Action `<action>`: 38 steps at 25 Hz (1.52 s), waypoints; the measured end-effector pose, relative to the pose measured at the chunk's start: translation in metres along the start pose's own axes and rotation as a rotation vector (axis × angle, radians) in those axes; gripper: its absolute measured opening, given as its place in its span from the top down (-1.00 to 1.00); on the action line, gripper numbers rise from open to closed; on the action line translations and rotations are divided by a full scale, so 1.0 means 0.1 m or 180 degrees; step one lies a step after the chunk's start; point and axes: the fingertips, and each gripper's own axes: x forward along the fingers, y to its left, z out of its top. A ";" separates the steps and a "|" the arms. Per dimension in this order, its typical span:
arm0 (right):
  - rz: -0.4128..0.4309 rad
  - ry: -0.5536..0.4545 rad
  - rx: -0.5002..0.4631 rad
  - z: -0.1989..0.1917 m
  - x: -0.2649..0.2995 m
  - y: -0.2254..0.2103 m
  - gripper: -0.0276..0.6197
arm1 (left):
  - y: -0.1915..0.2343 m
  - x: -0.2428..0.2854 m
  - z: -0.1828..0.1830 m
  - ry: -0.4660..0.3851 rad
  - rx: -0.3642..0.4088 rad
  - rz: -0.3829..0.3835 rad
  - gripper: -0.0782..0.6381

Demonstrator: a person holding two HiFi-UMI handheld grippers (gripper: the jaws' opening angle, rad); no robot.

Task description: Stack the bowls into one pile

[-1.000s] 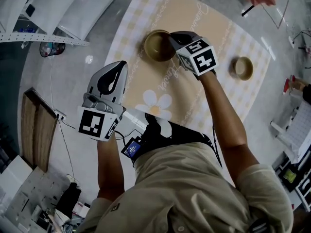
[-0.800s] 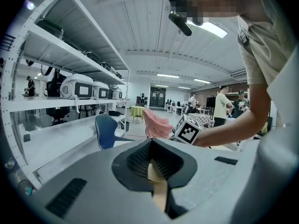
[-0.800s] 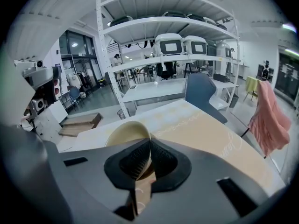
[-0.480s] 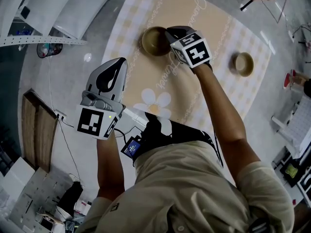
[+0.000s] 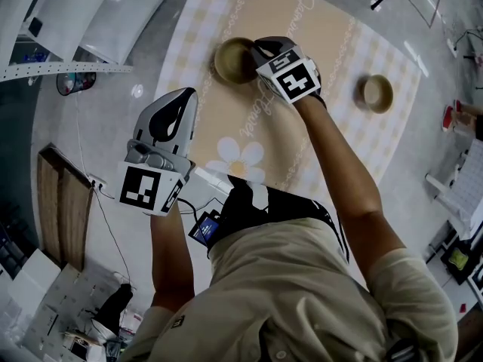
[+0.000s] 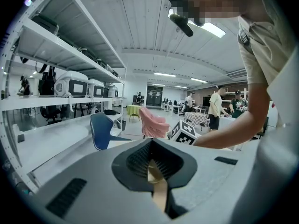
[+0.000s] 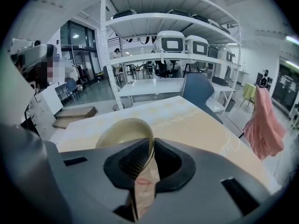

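A: Right gripper (image 5: 256,50)?
B: Jaws were pinched on the bowl (image 5: 231,60) rim, at the table's (image 5: 332,36) 11 o'clock. Second bowl (image 5: 376,93) sat well apart at its 3.
A: Left gripper (image 5: 181,104)?
B: Jaws together, empty, at the bowl's 8 o'clock, off the table.

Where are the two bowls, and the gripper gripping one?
held bowl (image 5: 232,61), head view, inside its hollow.
second bowl (image 5: 376,93), head view, its centre.
right gripper (image 7: 150,155), right gripper view, between jaws shut on the rim.
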 end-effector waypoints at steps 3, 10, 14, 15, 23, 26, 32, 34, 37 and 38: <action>-0.0040 -0.0071 -0.0005 0.01 -0.06 -0.03 0.85 | -0.03 0.04 0.03 -0.0001 0.0018 -0.0027 0.76; -0.0353 -0.0238 0.0069 -0.02 -0.55 -0.32 0.71 | -0.20 0.18 0.16 0.0001 0.0116 -0.0170 0.76; -0.0688 -0.0271 0.0221 -0.28 -1.03 -0.65 0.70 | -0.36 0.33 0.24 -0.0010 0.0197 -0.0316 0.76; -0.0774 -0.0266 0.0273 -0.37 -1.15 -0.74 0.70 | -0.41 0.37 0.26 -0.0008 0.0217 -0.0357 0.76; -0.1369 -0.0194 0.0677 -1.12 -2.01 -1.37 0.70 | -0.77 0.75 0.34 0.0026 0.0349 -0.0654 0.76; -0.1524 -0.0174 0.0808 -1.33 -2.23 -1.51 0.70 | -0.88 0.88 0.37 0.0051 0.0396 -0.0762 0.76; -0.1679 -0.0181 0.0969 -1.62 -2.52 -1.72 0.70 | -1.09 1.12 0.38 0.0100 0.0457 -0.0876 0.76; -0.1725 -0.0170 0.1022 -1.73 -2.60 -1.78 0.70 | -1.16 1.21 0.39 0.0110 0.0481 -0.0916 0.76; -0.1788 -0.0137 0.1116 -1.91 -2.73 -1.86 0.70 | -1.26 1.32 0.41 0.0119 0.0512 -0.0978 0.76; -0.1805 -0.0124 0.1146 -1.97 -2.76 -1.89 0.70 | -1.30 1.35 0.41 0.0122 0.0520 -0.0995 0.76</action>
